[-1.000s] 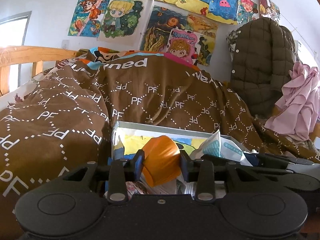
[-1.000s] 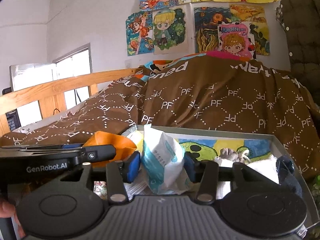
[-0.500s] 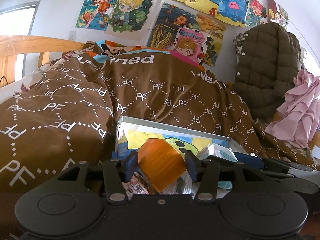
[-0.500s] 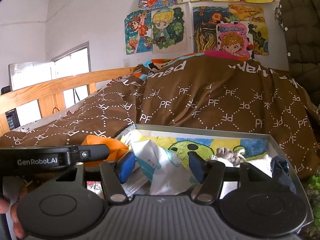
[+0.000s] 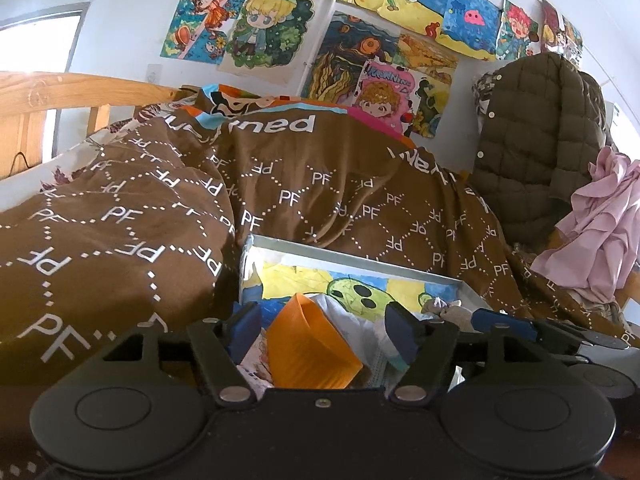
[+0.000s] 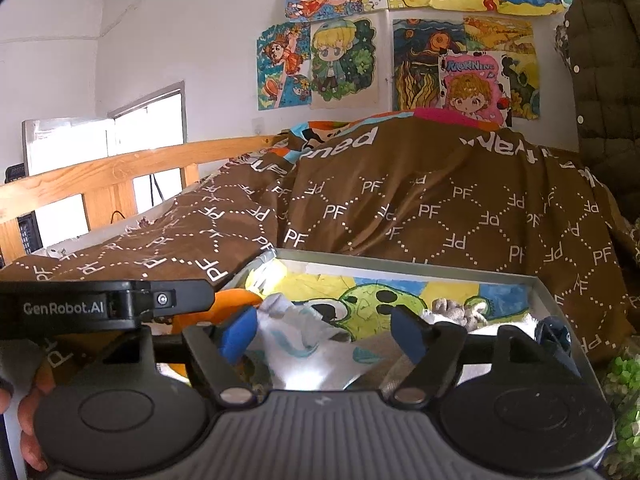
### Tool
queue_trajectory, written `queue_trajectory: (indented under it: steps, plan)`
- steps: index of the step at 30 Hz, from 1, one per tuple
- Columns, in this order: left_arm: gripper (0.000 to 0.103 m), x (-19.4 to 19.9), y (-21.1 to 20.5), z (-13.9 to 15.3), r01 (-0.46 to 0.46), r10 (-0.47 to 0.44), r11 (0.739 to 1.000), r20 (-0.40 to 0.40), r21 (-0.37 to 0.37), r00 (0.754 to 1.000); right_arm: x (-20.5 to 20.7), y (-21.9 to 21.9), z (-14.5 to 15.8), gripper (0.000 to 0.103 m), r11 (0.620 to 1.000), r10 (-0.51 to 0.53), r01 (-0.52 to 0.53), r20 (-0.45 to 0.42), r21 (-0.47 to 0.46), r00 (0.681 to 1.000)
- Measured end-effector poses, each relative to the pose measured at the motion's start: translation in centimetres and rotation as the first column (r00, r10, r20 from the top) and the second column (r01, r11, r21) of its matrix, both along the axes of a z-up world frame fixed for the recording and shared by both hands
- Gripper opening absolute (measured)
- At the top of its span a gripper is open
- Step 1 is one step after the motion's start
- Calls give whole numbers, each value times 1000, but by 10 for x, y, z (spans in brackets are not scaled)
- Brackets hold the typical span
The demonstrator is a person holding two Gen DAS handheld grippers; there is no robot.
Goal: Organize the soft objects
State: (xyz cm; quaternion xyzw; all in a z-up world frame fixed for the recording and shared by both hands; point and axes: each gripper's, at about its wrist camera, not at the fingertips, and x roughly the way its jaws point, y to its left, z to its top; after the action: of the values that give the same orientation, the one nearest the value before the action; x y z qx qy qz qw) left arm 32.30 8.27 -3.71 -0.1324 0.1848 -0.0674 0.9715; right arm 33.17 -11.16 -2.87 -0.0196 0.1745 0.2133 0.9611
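Observation:
A grey box [image 5: 360, 258] with a painted inside wall stands on the bed, and it also shows in the right wrist view [image 6: 400, 268]. An orange soft object [image 5: 312, 348] lies in its left part, loose between the spread jaws of my left gripper [image 5: 324, 330], which is open. A white and teal packet [image 6: 304, 340] lies beside it, under my right gripper [image 6: 322, 334], which is open too. A grey plush [image 6: 456, 310] and a dark blue item [image 6: 554, 334] lie at the box's right end.
A brown "PF" quilt [image 5: 280, 184] is heaped behind and left of the box. A wooden bed rail [image 6: 120, 172] runs along the left. An olive puffer jacket [image 5: 536, 128] and pink cloth [image 5: 596, 216] hang at right. Green foliage [image 6: 624, 384] sits beside the box.
Both grippers opened and let go: the left released the orange object, the right released the white packet. Both objects dropped lower into the box.

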Motion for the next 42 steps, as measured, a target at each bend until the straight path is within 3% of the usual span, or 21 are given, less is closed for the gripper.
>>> queue_trajectory:
  steps: [20, 42]
  plan:
    - [101, -42, 12, 25, -111, 112, 994, 66, -27, 992, -27, -27, 30, 99, 996, -50, 47, 41, 79, 998]
    - [102, -89, -8, 52, -169, 157, 984, 174, 55, 972, -60, -53, 60, 103, 982, -104, 92, 65, 168, 992]
